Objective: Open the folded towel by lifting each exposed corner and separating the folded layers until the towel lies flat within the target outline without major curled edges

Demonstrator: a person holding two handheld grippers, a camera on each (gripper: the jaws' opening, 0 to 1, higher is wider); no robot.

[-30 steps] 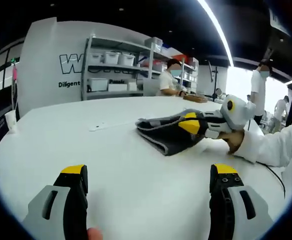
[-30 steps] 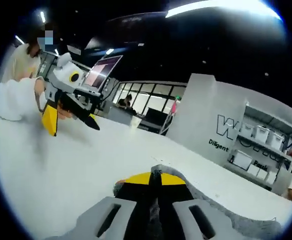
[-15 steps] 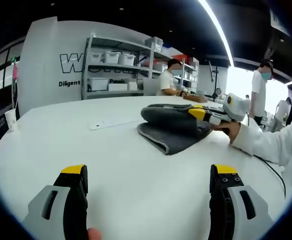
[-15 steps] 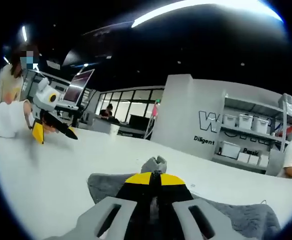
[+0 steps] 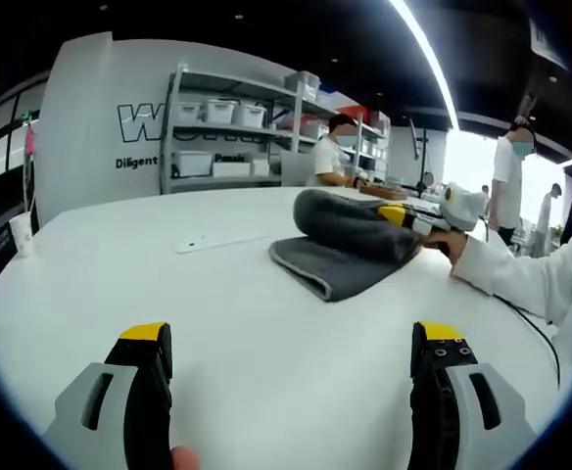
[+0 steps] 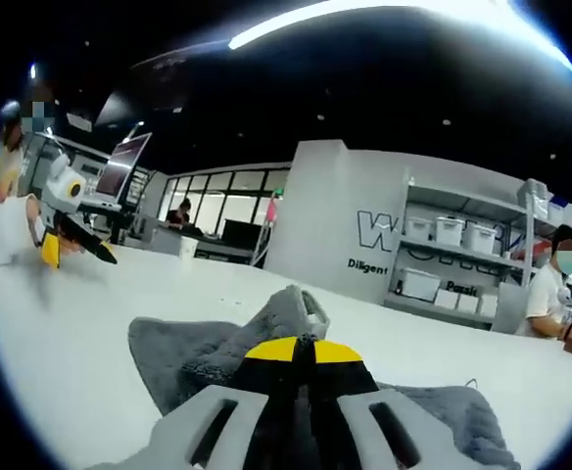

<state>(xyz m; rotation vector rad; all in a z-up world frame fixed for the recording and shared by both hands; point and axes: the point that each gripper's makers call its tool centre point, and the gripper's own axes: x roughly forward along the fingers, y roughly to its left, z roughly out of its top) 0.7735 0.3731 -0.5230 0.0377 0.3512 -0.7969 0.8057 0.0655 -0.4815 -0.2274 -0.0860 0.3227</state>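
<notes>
- The left gripper hung low over the white table with its yellow-tipped jaws spread wide, nothing between them and neither jaw touching the cloth; a fingertip of the person showed at the very bottom edge beside the left jaw.
- In the right gripper view that same tool sat far off at the left, small, held in a white-sleeved hand just above the tabletop.
- The grey towel lay toward the right of the table's middle in the left gripper view, its lower layer flat on the surface and its upper layer raised and rolled back into a thick curl.
- The right gripper came in from the right in that view, gripped by a hand in a white sleeve with the forearm stretched along the table (a dark cable trailed beneath it).
- Its jaws were pressed together on the towel's lifted layer; in the right gripper view the yellow tips met with grey cloth bunched up just ahead of them.
- Behind the table stood a metal shelf rack holding white bins (their contents could not be made out).
- Further right, a person in white bent over a far bench.
</notes>
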